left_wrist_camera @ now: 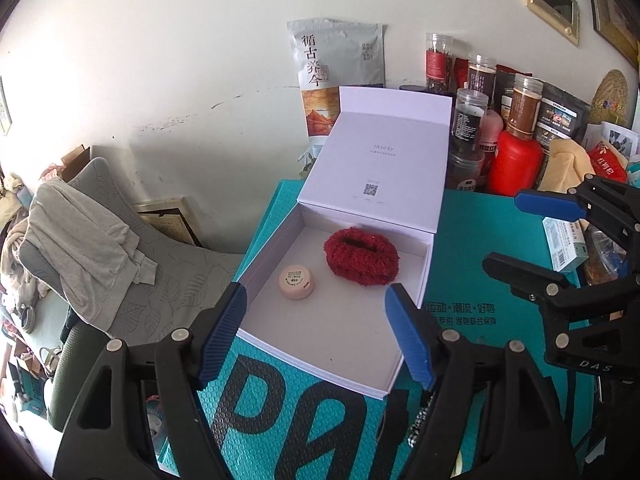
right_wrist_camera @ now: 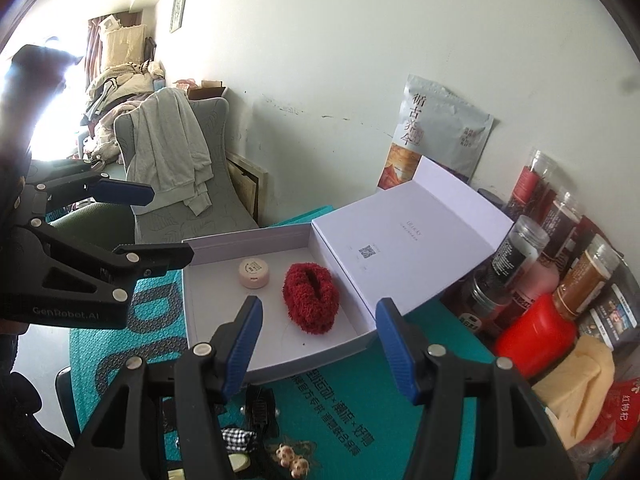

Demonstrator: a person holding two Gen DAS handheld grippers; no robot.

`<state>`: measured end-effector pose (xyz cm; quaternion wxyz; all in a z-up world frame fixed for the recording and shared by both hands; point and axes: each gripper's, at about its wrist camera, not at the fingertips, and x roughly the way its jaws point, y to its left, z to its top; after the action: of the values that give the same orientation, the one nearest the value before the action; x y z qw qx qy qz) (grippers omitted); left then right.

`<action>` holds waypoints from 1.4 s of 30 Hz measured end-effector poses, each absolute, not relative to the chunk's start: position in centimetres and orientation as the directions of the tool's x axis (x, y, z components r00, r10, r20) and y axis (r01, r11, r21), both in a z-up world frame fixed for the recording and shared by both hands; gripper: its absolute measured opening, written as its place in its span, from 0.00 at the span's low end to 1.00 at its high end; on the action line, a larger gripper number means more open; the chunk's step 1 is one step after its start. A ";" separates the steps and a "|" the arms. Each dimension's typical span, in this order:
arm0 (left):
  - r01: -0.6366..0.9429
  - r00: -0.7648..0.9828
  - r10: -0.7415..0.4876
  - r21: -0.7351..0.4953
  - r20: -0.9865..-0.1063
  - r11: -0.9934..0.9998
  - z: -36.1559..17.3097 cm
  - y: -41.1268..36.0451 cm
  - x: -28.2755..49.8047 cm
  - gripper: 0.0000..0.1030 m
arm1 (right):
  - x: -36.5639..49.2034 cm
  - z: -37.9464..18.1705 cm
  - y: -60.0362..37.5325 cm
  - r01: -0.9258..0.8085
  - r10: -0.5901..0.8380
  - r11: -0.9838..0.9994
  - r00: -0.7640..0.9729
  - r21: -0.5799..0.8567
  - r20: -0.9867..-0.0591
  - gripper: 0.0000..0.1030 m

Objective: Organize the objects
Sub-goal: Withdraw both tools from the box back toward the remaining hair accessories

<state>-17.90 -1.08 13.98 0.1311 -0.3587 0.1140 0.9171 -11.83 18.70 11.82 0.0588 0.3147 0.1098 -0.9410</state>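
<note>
Both sets of jaws are spread apart with nothing between them. Left gripper (left_wrist_camera: 316, 334) hangs over the near edge of the white box (left_wrist_camera: 404, 380), and the right gripper (right_wrist_camera: 318, 346) sits over that same near wall from its own side, also holding nothing.

White box has its lid flipped up at the back, and it's sitting on a teal bubble mailer (left_wrist_camera: 480, 340) with big dark lettering. Inside there's a fuzzy red scrunchie (left_wrist_camera: 360, 258) toward the back, and a small pink round tin (left_wrist_camera: 297, 282) just beside it, not touching.

Still outside the box, on the mailer near the right gripper: a black claw clip (right_wrist_camera: 260, 408), a checkered black-and-white hair tie (right_wrist_camera: 238, 438) and a little hair tie with bear charms (right_wrist_camera: 292, 458).

Behind the box, a grey pouch (left_wrist_camera: 340, 76) leans on the wall, with spice jars (left_wrist_camera: 524, 104) and a red bottle (left_wrist_camera: 516, 162) crowded to the right.
</note>
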 end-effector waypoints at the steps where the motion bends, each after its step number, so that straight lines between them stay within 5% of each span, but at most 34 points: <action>1: -0.323 -0.713 0.162 0.114 -0.682 -0.940 14.3 -1.1 -17.2 0.69 | -11.2 12.0 18.6 0.178 -0.041 -0.969 -0.798 -0.172 -0.601 0.58; 19: -0.312 -0.753 0.173 0.113 -0.635 -0.943 15.4 -0.8 -6.4 0.77 | -3.8 11.7 18.2 0.172 -0.063 -0.976 -0.813 -0.136 -0.579 0.65; 42: -0.280 -0.703 0.179 0.036 -0.688 -0.959 8.3 -0.7 -0.4 0.80 | 1.0 6.4 18.1 0.167 -0.063 -0.980 -0.771 -0.106 -0.633 0.65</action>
<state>-0.37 -0.71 8.28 0.1248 -0.3648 0.0689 0.9201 0.99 18.14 6.43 0.0612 0.3327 0.0781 -0.9378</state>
